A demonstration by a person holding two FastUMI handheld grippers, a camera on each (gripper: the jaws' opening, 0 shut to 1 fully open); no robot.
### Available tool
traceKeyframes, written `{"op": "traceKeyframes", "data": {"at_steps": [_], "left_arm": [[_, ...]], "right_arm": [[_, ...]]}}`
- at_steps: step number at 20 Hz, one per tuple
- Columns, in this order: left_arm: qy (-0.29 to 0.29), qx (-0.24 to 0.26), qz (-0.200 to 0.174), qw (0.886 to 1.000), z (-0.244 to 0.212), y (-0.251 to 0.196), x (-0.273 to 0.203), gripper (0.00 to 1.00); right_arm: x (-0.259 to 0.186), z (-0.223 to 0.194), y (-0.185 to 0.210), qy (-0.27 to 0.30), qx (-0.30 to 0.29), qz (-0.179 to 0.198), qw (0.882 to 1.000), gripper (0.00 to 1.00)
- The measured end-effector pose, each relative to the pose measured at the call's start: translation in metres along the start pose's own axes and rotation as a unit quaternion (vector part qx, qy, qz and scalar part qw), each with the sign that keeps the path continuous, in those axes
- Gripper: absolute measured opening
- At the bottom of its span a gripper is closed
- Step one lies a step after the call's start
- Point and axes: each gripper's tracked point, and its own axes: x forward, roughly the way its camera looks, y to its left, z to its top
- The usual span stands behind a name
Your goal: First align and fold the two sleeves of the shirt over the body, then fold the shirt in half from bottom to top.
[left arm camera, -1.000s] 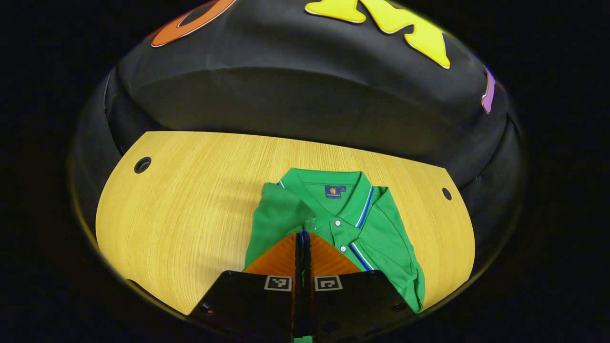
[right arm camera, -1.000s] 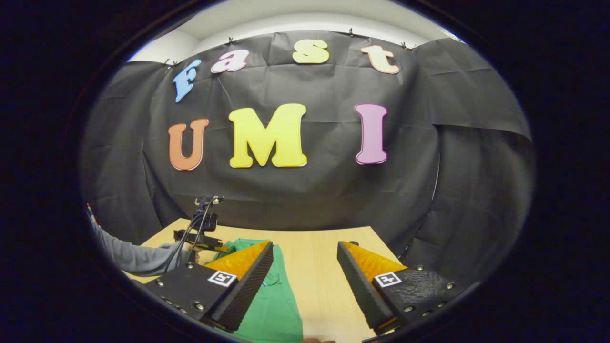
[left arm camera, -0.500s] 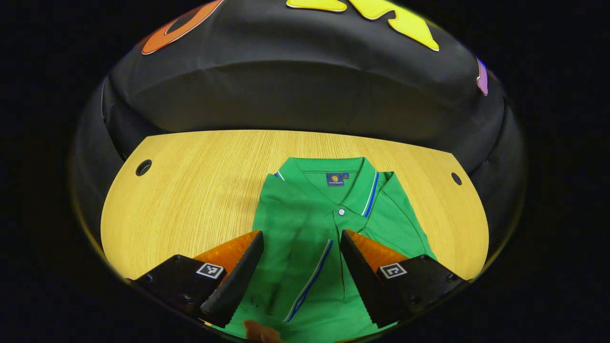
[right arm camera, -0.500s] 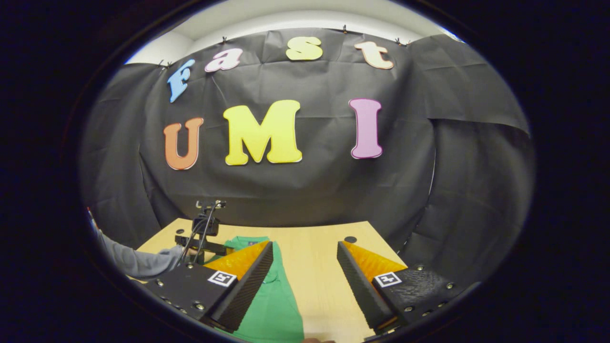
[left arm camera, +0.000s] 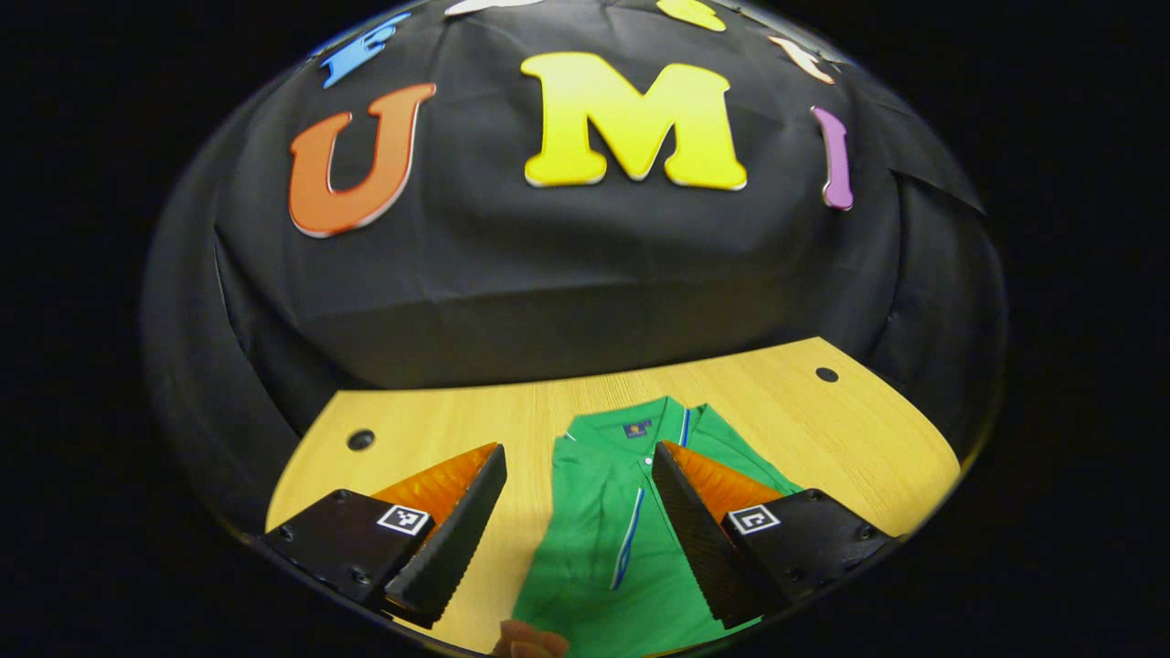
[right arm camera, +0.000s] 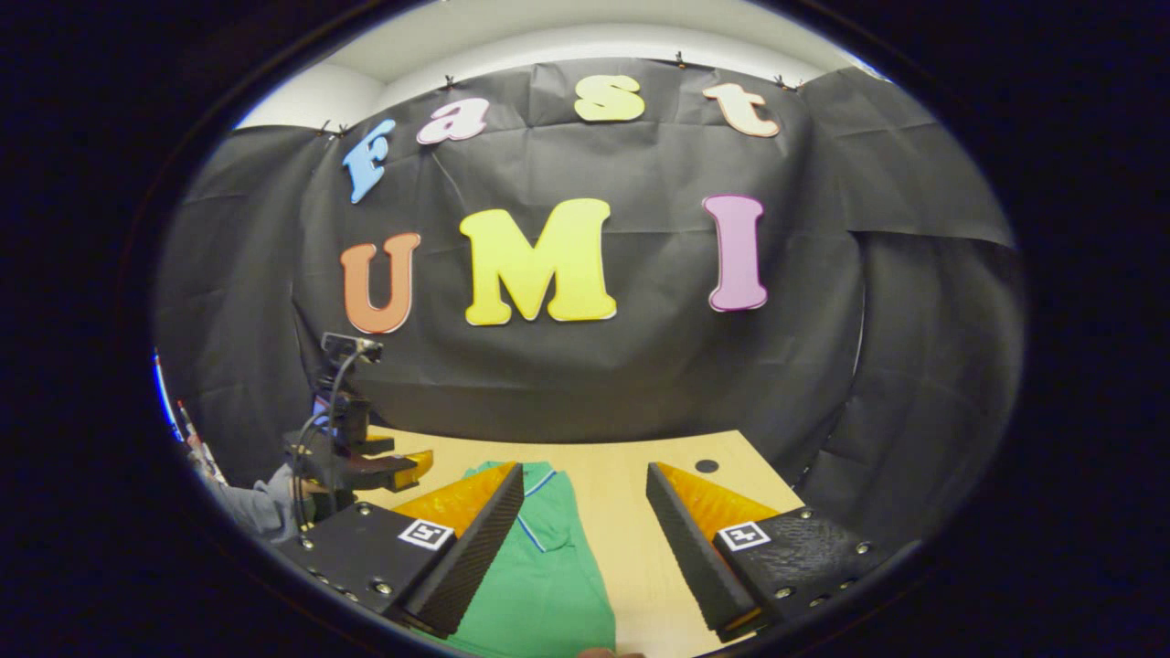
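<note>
Now the left hand-held gripper (left arm camera: 578, 512) hangs open above the green knitted polo shirt (left arm camera: 631, 539), and the right hand-held gripper (right arm camera: 585, 539) is open just beside it. This shirt lies flat on the light wooden desk (left arm camera: 850, 429); it looks soft, light and limp, so pinch both bottom hem corners.

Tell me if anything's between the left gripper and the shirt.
Nothing visible. In the left gripper view, the left gripper is open above the shirt, which lies flat on the table with both sleeves folded in. The hem edge is out of view.
</note>
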Motion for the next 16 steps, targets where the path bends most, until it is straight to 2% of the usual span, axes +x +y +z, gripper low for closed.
{"op": "traceKeyframes", "data": {"at_steps": [4, 9, 11, 12, 13, 16], "left_arm": [[-0.083, 0.000, 0.009, 0.996, 0.042, 0.012, -0.080, 1.00], [-0.130, -0.026, 0.016, 0.991, 0.060, 0.018, -0.179, 1.00], [-0.136, -0.030, 0.032, 0.990, 0.054, 0.026, -0.208, 1.00], [-0.136, -0.029, 0.040, 0.990, 0.045, 0.032, -0.217, 0.96], [-0.130, -0.029, 0.043, 0.990, 0.033, 0.035, -0.225, 1.00], [-0.071, -0.036, 0.040, 0.996, -0.026, 0.040, -0.235, 1.00]], "right_arm": [[-0.014, 0.007, 0.028, -0.022, -0.013, 0.022, 0.999, 0.90], [-0.041, 0.004, 0.055, -0.036, -0.025, 0.043, 0.998, 0.90], [-0.051, -0.005, 0.060, -0.033, -0.031, 0.047, 0.998, 0.89], [-0.057, -0.009, 0.062, -0.032, -0.031, 0.048, 0.998, 0.89], [-0.062, -0.016, 0.063, -0.029, -0.032, 0.049, 0.998, 0.89], [-0.075, -0.045, 0.062, -0.012, -0.043, 0.046, 0.998, 0.90]]}}
